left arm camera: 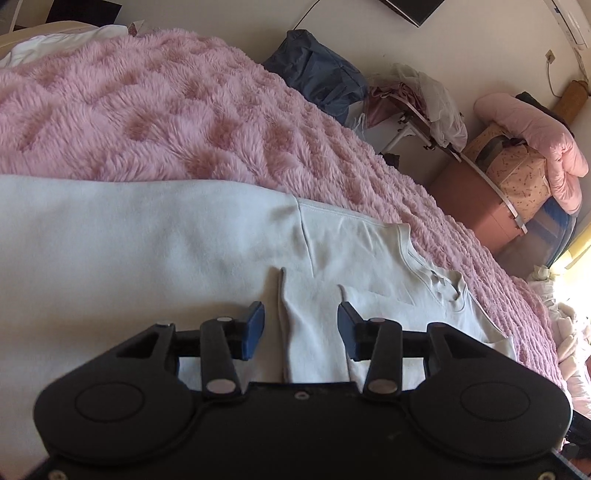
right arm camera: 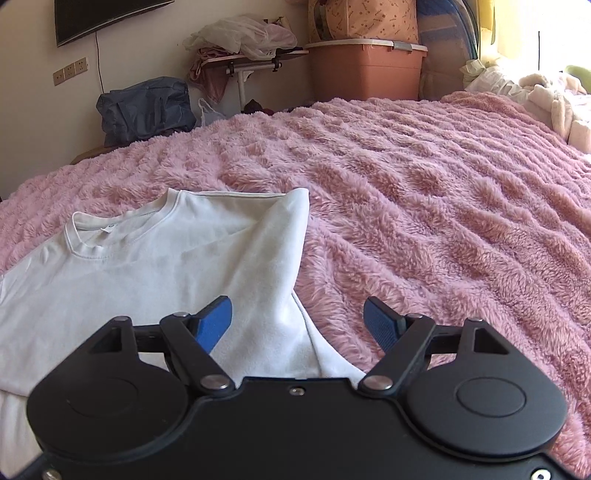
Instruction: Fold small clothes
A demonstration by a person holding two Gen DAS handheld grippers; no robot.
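Observation:
A white T-shirt (right arm camera: pixel 159 266) lies flat on the pink fluffy blanket (right arm camera: pixel 424 206), collar (right arm camera: pixel 92 236) toward the far side, with one side folded in over the body. In the left wrist view the same T-shirt (left arm camera: pixel 147 236) fills the middle. A raised ridge of its cloth (left arm camera: pixel 306 332) stands between the pads of my left gripper (left arm camera: pixel 301 323), which are apart and do not press on it. My right gripper (right arm camera: pixel 297 321) is open wide over the shirt's near right edge, with nothing pinched.
Beyond the bed's far edge are a dark blue bag (right arm camera: pixel 144 107), a small folding table piled with clothes (right arm camera: pixel 243 48), and a brown storage bin (right arm camera: pixel 365 66). Pale bedding and a plush toy (right arm camera: pixel 546 99) lie at the right. A wall-mounted screen (right arm camera: pixel 107 14) hangs above.

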